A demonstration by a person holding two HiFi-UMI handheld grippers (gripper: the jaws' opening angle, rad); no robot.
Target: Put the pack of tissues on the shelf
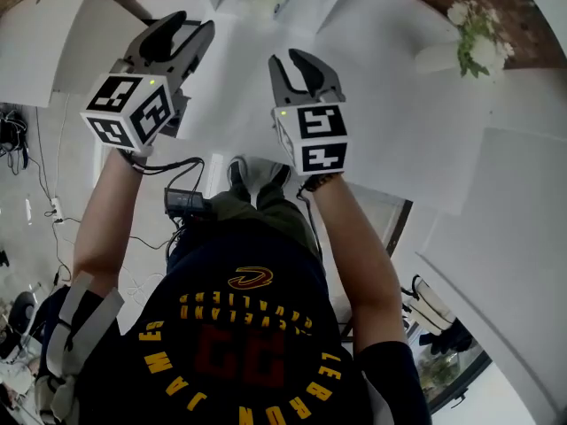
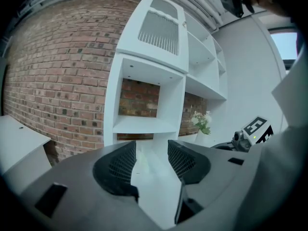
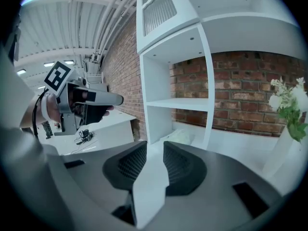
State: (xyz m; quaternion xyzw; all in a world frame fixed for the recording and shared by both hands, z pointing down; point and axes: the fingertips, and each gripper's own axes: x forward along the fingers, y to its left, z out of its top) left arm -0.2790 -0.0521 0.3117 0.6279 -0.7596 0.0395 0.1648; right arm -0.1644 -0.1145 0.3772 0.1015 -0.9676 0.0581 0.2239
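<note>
Left dark-grey two-jaw gripper (image 2: 151,154): jaws apart, nothing between. Right dark-grey two-jaw gripper (image 3: 155,159): the same, empty. A pale soft lump, probably the pack of tissues (image 3: 180,136), lies on the low ledge under the white open shelf unit (image 3: 179,103), apart from both. Pickup and placing both look undone.

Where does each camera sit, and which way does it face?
Head view: on the person's head, facing steeply down at both forearms, shirt, the left gripper and right gripper.
Left gripper view: on that gripper, facing along its open jaws to the white shelf; the right gripper shows at right.
Right gripper view: likewise, open jaws toward the shelf; the left gripper shows at left.
Shared: both gripper views show the shelf and the flowers.
</note>
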